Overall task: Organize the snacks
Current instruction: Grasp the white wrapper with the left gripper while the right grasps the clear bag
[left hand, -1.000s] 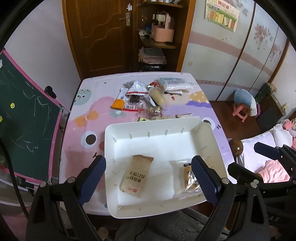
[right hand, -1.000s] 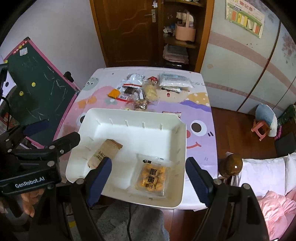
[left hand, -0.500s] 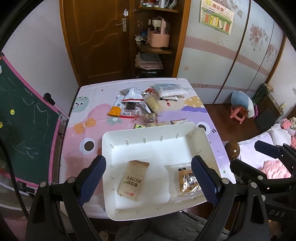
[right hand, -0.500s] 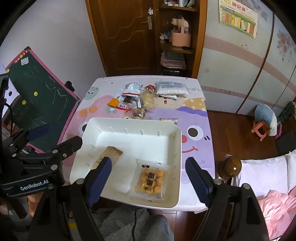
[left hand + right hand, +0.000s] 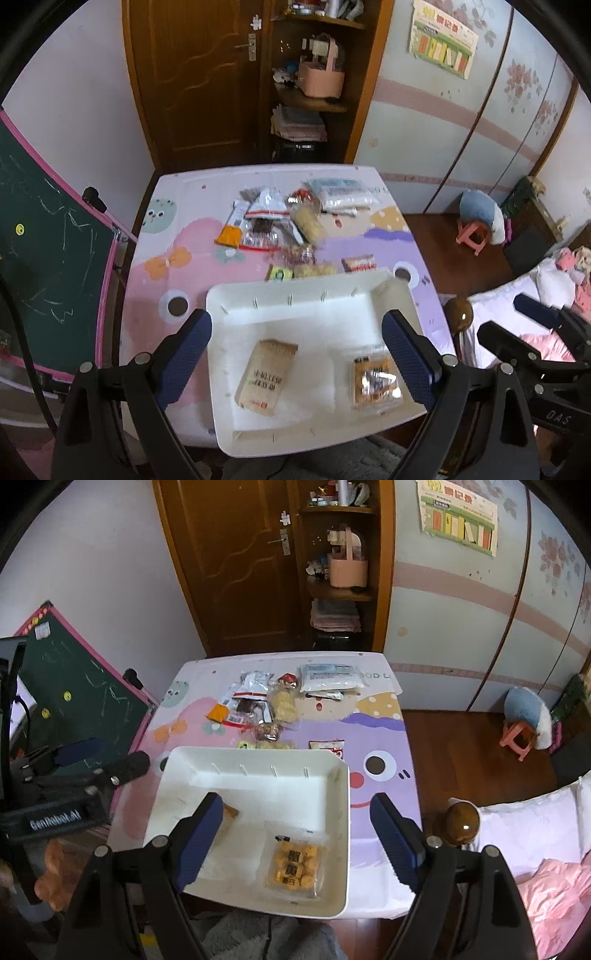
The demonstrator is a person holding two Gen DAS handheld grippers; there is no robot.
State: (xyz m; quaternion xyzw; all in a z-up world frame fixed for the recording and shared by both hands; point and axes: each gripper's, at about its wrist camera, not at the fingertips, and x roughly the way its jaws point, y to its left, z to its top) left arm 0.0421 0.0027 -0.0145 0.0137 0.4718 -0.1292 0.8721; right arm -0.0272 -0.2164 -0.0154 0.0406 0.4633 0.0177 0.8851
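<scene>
Your left gripper [image 5: 295, 354] and right gripper [image 5: 295, 834]: fingers spread, empty, above white tray [image 5: 295, 314]. Remaining snack packets [image 5: 273, 225] heaped mid-tabletop [image 5: 166, 236]: light, crinkly, slippery film. Pinch flat sealed edge, not contents.

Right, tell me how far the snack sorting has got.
Done: two packets lie in the white tray, a brown one and a clear pack of orange snacks. In hand: nothing; both tongs, left and right, are open. Left: the snack pile on the table beyond the tray.
</scene>
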